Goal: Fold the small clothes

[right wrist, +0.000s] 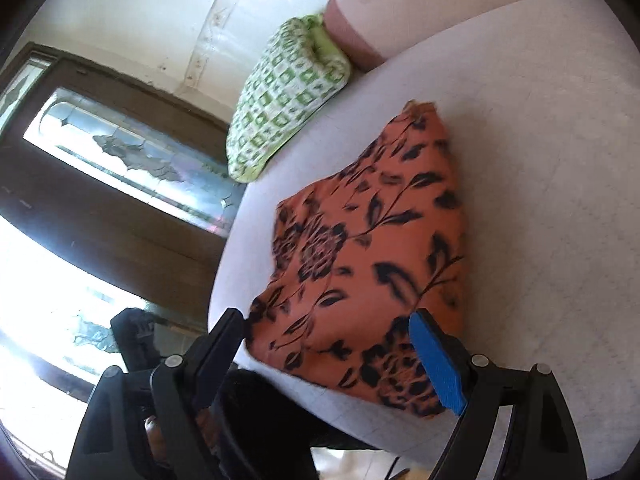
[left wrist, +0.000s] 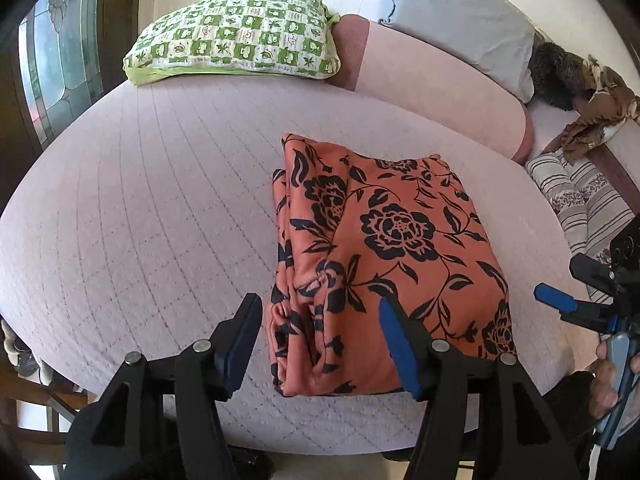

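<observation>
Left hand-held gripper: jaws apart, empty, above the near edge of the folded orange floral garment. Right hand-held gripper: jaws wide, empty, at the garment's near edge. The garment lies flat on the bed, with the green checked pillow beyond it.

bare bedspread left, green pillow beyond
</observation>
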The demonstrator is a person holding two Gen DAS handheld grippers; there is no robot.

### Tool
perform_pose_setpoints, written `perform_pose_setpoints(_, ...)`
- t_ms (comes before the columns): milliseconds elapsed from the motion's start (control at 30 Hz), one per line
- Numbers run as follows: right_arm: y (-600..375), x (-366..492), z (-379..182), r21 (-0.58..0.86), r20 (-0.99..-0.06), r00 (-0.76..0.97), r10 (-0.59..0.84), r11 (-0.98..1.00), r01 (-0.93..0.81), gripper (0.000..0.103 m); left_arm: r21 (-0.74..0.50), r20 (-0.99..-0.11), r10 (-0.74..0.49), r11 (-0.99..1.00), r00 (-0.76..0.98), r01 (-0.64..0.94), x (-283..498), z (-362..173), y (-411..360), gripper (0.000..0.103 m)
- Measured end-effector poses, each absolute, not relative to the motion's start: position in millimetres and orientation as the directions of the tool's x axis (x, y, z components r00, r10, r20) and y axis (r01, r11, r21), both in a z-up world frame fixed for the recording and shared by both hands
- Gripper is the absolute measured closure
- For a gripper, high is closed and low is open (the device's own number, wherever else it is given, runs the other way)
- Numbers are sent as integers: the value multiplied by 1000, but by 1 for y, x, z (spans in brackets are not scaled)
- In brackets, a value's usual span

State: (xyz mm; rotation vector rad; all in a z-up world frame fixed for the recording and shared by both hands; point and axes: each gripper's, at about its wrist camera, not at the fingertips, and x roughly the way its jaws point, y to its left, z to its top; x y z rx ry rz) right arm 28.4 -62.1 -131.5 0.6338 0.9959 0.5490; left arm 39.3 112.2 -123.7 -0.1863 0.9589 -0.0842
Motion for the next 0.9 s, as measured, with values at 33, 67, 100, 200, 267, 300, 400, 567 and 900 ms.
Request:
perform_pose_setpoints(33,-65,32,-132,701,-595,446,669,703,-120,16,-195,-806,-155,981,572,-9,41,-124,112,40)
perform_pose_setpoints(67,-69,35,-135,694,-606,450,656,712,-105,16,-195,-806,-154,981,571,-12,42,-124,112,38)
perform_pose_setpoints(100,-73,42,-137,689,-613,451,648,718,-95,16,-196,-808,-150,980,570,-19,45,-125,113,37)
perform_pose_setpoints(200,-80,59,-145,666,-648,439,622,743,-70,16,-234,-805,-174,972,567,-34,55,-126,122,29)
perform_pose_setpoints(267,-81,74,-151,651,-669,427,609,757,-59,16,-274,-793,-196,960,577,-50,66,-125,130,25)
perform_pose_setpoints(300,-81,84,-156,644,-679,418,603,763,-54,16,-285,-790,-200,957,580,-59,73,-126,135,23)
perform_pose_setpoints(400,-77,112,-172,651,-691,388,610,759,-34,16,-292,-807,-222,955,547,-43,98,-144,142,23)
perform_pose_setpoints(567,-39,143,-206,641,-731,254,633,765,-64,30,-316,-859,-284,949,425,-5,122,-190,139,48)
perform_pose_setpoints(900,-72,139,-98,566,-671,422,610,789,-241,65,-295,-721,-337,940,606,171,105,-91,95,77)
